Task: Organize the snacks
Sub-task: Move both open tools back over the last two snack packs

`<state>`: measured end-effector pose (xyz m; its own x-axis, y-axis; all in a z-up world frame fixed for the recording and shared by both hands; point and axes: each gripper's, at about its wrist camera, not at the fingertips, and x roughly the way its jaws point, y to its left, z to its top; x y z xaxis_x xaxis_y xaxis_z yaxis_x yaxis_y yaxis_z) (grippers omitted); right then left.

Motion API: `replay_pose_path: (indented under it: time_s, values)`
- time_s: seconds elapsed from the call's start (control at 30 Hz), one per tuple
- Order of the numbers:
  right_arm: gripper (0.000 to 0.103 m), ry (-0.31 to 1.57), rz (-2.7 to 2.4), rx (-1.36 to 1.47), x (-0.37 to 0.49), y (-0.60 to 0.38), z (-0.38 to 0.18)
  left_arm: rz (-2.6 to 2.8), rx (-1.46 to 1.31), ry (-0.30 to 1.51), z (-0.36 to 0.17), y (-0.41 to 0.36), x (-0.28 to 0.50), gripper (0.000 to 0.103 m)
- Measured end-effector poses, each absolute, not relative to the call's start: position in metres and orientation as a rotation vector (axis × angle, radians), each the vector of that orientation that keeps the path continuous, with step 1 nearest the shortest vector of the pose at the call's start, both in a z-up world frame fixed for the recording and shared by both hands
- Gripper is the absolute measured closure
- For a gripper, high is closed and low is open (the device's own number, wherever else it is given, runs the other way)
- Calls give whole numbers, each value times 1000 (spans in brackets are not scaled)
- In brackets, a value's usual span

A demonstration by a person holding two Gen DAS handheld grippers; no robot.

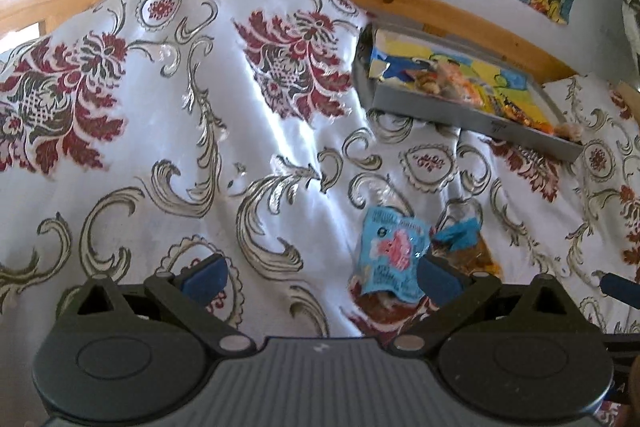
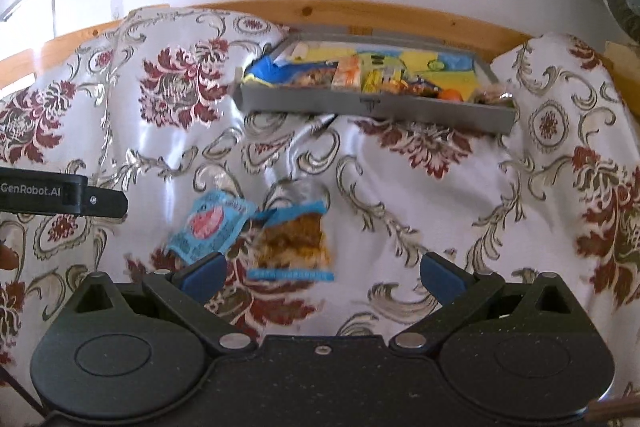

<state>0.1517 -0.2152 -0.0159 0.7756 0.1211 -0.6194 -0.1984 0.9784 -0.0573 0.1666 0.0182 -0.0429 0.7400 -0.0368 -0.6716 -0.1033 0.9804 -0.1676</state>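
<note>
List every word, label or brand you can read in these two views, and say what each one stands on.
"GenRobot.AI": white letters on the black side of the left gripper, seen in the right wrist view.
Light blue snack packet with a pink figure: print blurred, unreadable.
Clear snack packet with brown contents and blue ends: blue strip text blurred, unreadable.
Small mark on the front wall of the grey plastic tray: too small to read.

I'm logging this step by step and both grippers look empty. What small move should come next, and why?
Probably ease the right gripper forward over the clear cracker packet and close. Both grippers are open, the packet lies loose on the cloth beside the blue packet, and the grey tray already holds snacks.
</note>
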Motion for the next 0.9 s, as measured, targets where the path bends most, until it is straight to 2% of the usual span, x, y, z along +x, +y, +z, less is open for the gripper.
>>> replay_pose_path:
  time_s: [0.4,0.9]
  values:
    - [1,725,170,-137,153,-212,-28,31,-129,762,-52,13,169,1]
    - [1,705,152,-140,157,-219,-30,27,-55,742,-61,7,180,1]
